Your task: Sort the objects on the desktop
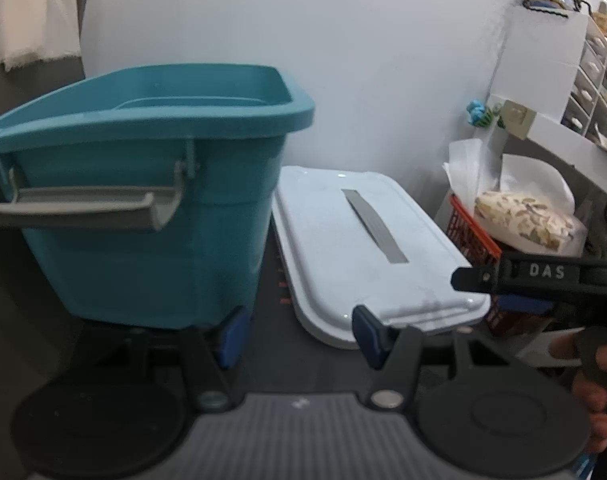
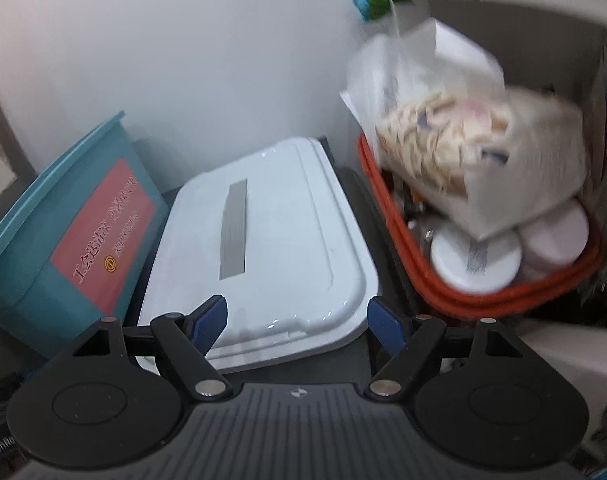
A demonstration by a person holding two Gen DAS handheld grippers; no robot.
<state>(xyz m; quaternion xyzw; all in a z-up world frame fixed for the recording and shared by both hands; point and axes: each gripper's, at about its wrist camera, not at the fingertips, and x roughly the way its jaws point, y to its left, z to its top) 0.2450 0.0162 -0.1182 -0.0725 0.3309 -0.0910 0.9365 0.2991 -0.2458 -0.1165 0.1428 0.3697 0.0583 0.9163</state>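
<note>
Two grippers on record, both empty. Left wrist view: left gripper (image 1: 299,336), blue pads spread wide with nothing between them, held low over the dark desk (image 1: 267,352); teal bin (image 1: 143,200) with grey handle ahead to the left, open-topped; white lid (image 1: 367,248) with grey strip lying flat just beside the bin's right wall; red basket (image 1: 469,232) further right, holding a patterned bag (image 1: 527,216) and white paper. Right gripper's black body enters from the right edge, just above the lid's near corner. Right wrist view: right gripper (image 2: 299,320), fingers likewise fully apart and holding nothing, straddling the near edge of the white lid (image 2: 263,240); teal bin (image 2: 63,224) with red label at left; red basket (image 2: 483,292) at right, crowded with the patterned bag (image 2: 463,148) and round white tubs (image 2: 475,256); this side is motion-blurred. Judgement: step in hand appears to be a reach toward an item for sorting, which one cannot be told. Advice: close squarely on one item only, lifting clear of the basket rim. Room: narrow gaps between bin, lid and basket; wall close behind; shelf overhangs the basket; free space lies mainly above the lid.
</note>
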